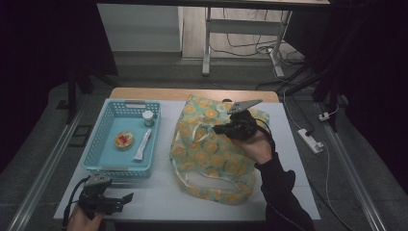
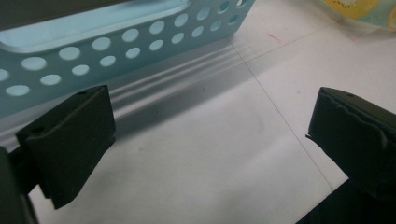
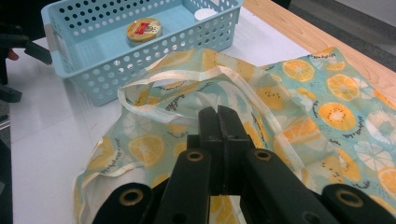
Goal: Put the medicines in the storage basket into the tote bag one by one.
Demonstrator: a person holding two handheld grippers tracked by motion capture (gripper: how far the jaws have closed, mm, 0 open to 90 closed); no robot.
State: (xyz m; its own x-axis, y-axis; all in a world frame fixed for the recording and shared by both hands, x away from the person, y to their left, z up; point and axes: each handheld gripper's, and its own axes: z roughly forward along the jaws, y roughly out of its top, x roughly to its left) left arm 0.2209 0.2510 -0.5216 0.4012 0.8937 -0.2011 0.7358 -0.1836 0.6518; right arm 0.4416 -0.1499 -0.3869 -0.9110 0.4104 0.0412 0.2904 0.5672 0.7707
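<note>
A cloth bag (image 1: 207, 159) printed with orange slices lies crumpled on the white table, its cream handles (image 3: 187, 77) toward the basket. My right gripper (image 1: 219, 129) hovers over the bag's upper part. In the right gripper view its jaws (image 3: 218, 116) are pressed together just above the fabric; I cannot tell whether any cloth is pinched. My left gripper (image 1: 124, 202) rests at the table's near left corner, just in front of the blue basket (image 1: 130, 103). Its jaws stand wide apart (image 2: 210, 140) over bare table with nothing between them.
The blue perforated basket (image 3: 140, 70) holds a round yellow tin (image 1: 124, 140), a white tube (image 1: 143, 145) and a small white-lidded jar (image 1: 148, 118). A wooden table edge (image 1: 192, 94) runs behind the bag. A power strip (image 1: 310, 140) and cables lie on the floor at right.
</note>
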